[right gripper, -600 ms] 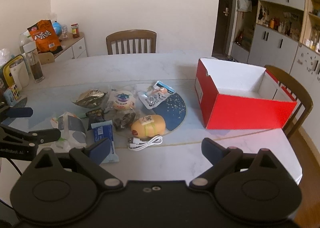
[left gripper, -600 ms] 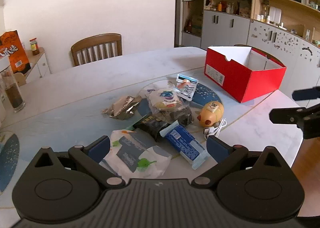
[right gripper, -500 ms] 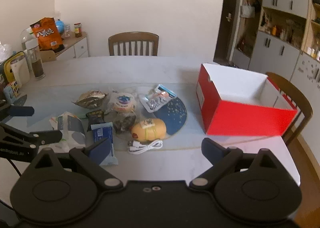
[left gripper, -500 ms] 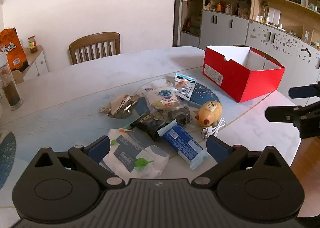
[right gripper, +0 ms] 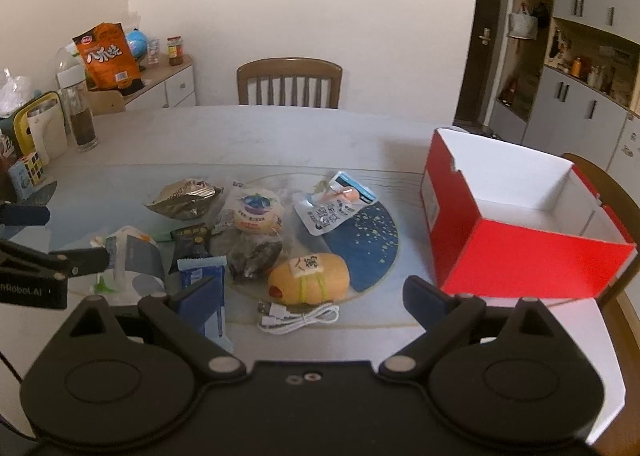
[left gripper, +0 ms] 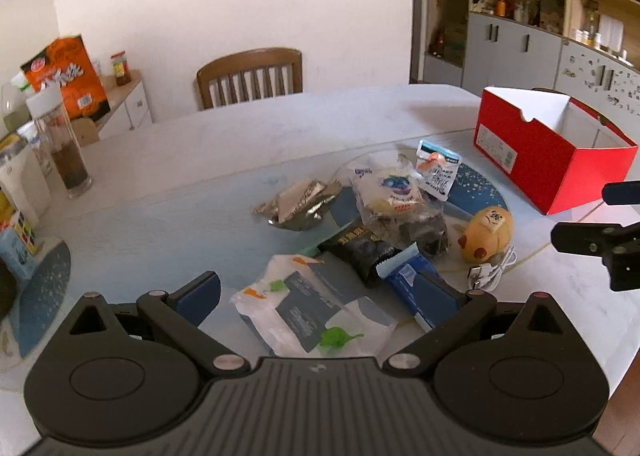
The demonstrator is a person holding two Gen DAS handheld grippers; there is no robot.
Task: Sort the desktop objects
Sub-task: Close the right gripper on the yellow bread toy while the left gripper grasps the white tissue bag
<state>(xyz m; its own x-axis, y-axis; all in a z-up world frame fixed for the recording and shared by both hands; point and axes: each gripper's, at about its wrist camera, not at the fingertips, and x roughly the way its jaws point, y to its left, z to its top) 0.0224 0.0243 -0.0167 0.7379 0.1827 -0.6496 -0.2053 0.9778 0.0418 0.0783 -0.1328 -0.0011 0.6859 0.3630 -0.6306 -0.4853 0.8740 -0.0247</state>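
Observation:
A heap of snack packets lies mid-table: a white packet with a grey label, a blue wafer bar, a black packet, a foil packet and a wrapped round pastry. A yellow plush toy and a white USB cable lie at the heap's right. The red box stands open and empty on the right. My left gripper hovers open above the white packet. My right gripper hovers open above the cable and toy. Neither holds anything.
A wooden chair stands at the table's far side, another behind the red box. At the left are a tall bottle, a puzzle cube and a sideboard with an orange bag. The table's near right edge is close.
The left view has swung a little to the left, so the heap and red box sit further right in it. The right view has drawn slightly nearer the heap. Both grippers stay open.

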